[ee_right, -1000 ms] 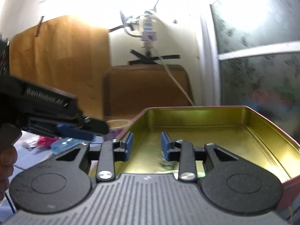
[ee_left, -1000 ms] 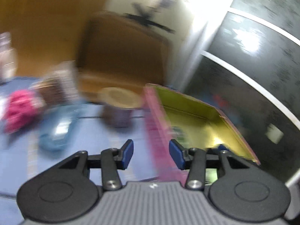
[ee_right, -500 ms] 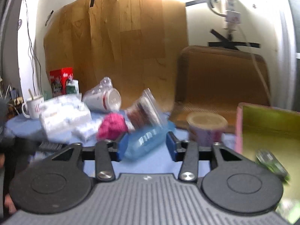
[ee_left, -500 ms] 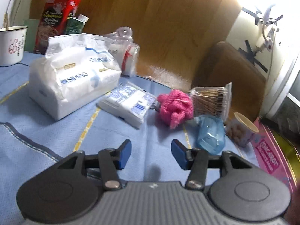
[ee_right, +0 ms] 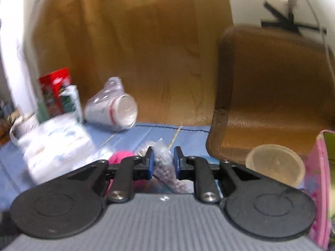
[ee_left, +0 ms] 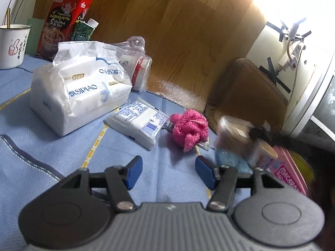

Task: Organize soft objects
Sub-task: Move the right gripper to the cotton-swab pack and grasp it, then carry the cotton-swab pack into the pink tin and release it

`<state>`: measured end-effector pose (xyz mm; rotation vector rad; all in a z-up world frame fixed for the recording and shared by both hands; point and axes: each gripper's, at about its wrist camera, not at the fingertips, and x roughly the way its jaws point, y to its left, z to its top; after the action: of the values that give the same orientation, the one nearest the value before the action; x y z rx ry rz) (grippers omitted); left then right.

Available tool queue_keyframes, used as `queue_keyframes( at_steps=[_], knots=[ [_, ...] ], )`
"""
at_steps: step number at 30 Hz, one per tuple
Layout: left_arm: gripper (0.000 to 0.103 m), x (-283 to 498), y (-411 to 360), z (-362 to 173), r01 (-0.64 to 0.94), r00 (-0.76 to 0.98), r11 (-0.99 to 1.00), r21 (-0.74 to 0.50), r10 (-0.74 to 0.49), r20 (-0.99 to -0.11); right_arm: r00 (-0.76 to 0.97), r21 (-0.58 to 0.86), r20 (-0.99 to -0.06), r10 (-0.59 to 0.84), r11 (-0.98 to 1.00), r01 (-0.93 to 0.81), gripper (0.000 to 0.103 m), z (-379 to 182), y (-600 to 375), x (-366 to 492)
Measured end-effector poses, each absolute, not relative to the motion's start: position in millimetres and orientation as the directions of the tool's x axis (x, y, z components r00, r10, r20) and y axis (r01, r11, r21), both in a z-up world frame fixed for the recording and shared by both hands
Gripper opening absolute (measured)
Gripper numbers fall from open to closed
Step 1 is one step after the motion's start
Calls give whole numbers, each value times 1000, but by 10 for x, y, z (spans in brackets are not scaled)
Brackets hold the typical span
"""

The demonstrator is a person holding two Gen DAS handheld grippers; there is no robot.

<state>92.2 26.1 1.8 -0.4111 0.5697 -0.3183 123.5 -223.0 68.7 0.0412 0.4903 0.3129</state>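
Note:
My right gripper [ee_right: 163, 163] is shut on a clear bag of cotton swabs [ee_right: 165, 165], which also shows blurred in the left wrist view [ee_left: 236, 131]. A pink fluffy cloth [ee_left: 189, 128] lies on the blue tablecloth [ee_left: 52, 152], partly hidden behind my right gripper's fingers in the right wrist view [ee_right: 120, 155]. My left gripper [ee_left: 167, 172] is open and empty, just short of the pink cloth. A white tissue pack [ee_left: 79, 87] and a small flat white packet [ee_left: 139, 122] lie left of the cloth. The pink tin with a gold inside [ee_right: 318, 179] is at the right.
A lidded round cup [ee_right: 275, 165] stands next to the tin. A blue plastic item [ee_left: 230, 161] lies by the cup. A bag of paper cups [ee_right: 113, 110], a red box [ee_left: 62, 23], a green carton [ee_left: 83, 31] and a white mug [ee_left: 12, 46] stand at the back. A brown chair back [ee_right: 272, 87] rises behind.
My right gripper has closed on the bag of cotton swabs and moved in over the blue item. My left gripper has barely moved since half a second ago and stays open.

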Motion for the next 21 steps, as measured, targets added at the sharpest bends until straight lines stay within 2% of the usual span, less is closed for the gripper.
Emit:
queue_keyframes(
  at_steps=[4, 7, 9, 11, 13, 17, 19, 21],
  knots=[
    [59, 906, 278, 21, 196, 793, 856, -478, -425, -436, 859, -78, -396, 325, 920, -384, 21, 574, -2125, 337],
    [59, 899, 253, 28, 221, 784, 852, -475, -445, -433, 838, -220, -424, 343, 859, -463, 25, 366, -2047, -202],
    [59, 889, 212, 37, 254, 768, 845, -470, -472, -433, 813, -225, -463, 353, 840, -493, 40, 242, -2059, -447],
    [59, 874, 166, 43, 287, 743, 833, -474, -505, -439, 806, -169, -474, 354, 862, -478, 77, 197, -2141, -589],
    [63, 834, 105, 40, 316, 711, 813, -488, -544, -445, 805, -103, -470, 361, 884, -456, 86, 201, -2244, -655],
    [69, 661, -54, 46, 361, 652, 777, -515, -605, -457, 803, -41, -481, 352, 906, -422, 86, 215, -2337, -571],
    [69, 558, -165, 60, 385, 632, 776, -500, -616, -470, 785, 1, -498, 368, 906, -424, 85, 189, -2339, -485],
    [63, 469, -269, 46, 405, 609, 777, -483, -623, -492, 765, 36, -522, 378, 906, -423, 84, 173, -2313, -381]
  ],
)
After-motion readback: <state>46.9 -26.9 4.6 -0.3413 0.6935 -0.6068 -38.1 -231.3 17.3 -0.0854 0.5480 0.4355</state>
